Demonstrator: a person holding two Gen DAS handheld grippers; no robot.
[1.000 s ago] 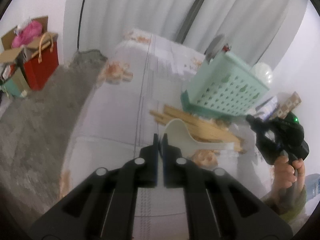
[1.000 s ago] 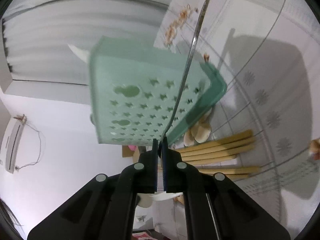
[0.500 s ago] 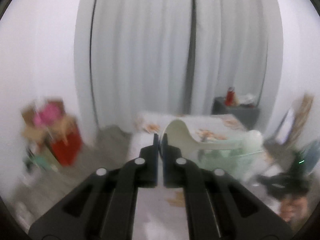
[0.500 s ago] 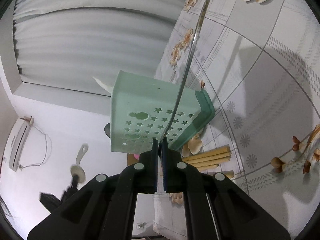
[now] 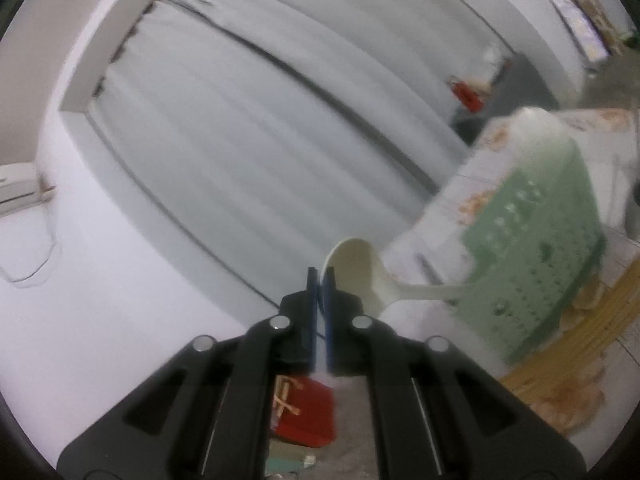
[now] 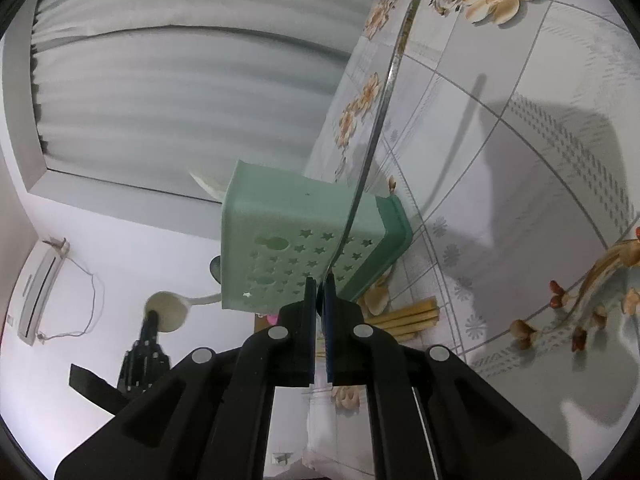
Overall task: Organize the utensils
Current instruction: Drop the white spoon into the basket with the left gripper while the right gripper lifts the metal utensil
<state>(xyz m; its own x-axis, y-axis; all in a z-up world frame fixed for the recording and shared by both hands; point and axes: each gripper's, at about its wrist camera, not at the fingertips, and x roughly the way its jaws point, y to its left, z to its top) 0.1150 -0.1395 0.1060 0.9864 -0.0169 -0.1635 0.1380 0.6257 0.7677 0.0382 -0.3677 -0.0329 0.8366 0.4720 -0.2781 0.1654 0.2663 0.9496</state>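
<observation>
My left gripper is shut on the rim of a cream plastic spoon, held up in the air. Its handle reaches right toward the mint-green perforated basket. In the right wrist view the left gripper and the cream spoon show left of the basket, off the table's edge. My right gripper is shut on a thin metal utensil, seen edge-on, which rises across the basket's side. Wooden chopsticks lie on the table beside the basket's base.
The table has a floral tiled cloth, bare to the right of the basket. A red bag stands on the grey floor below. Grey curtains hang behind, and a dark cabinet stands past the table's far end.
My left gripper has lifted the cream spoon off the table and rolled strongly, so its view is tilted. My right gripper drew back a little from the basket, still holding the metal utensil.
</observation>
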